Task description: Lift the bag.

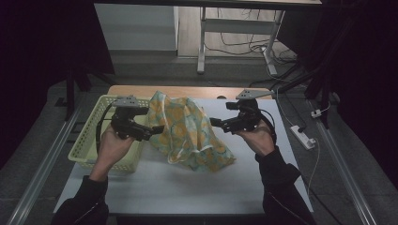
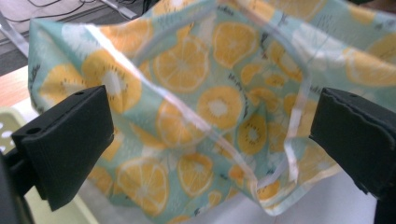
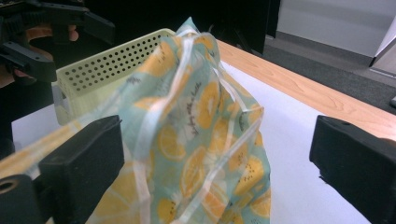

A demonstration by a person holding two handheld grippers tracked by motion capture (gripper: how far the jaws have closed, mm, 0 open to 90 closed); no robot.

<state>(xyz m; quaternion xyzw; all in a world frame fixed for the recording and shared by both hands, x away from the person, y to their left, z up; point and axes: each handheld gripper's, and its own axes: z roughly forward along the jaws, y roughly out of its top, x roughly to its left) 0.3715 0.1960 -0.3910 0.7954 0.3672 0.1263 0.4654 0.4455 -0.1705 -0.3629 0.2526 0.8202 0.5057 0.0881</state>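
A teal cloth printed with orange slices (image 1: 187,131) lies in a crumpled heap on the white table top (image 1: 187,183), its left side against the basket. My left gripper (image 1: 157,129) stands open just left of the cloth. In the left gripper view the cloth (image 2: 210,107) hangs loose beyond the wide-apart jaws of my left gripper (image 2: 210,135), untouched by the pads. My right gripper (image 1: 213,123) is open at the cloth's right side. The right gripper view has the cloth (image 3: 205,126) standing in a peak ahead of my right gripper (image 3: 215,158), free of its jaws.
A pale yellow-green perforated basket (image 1: 87,140) sits at the table's left edge, also seen in the right gripper view (image 3: 107,63). A wooden strip (image 1: 197,91) runs along the far edge. A power strip (image 1: 302,137) and cables lie on the floor at the right.
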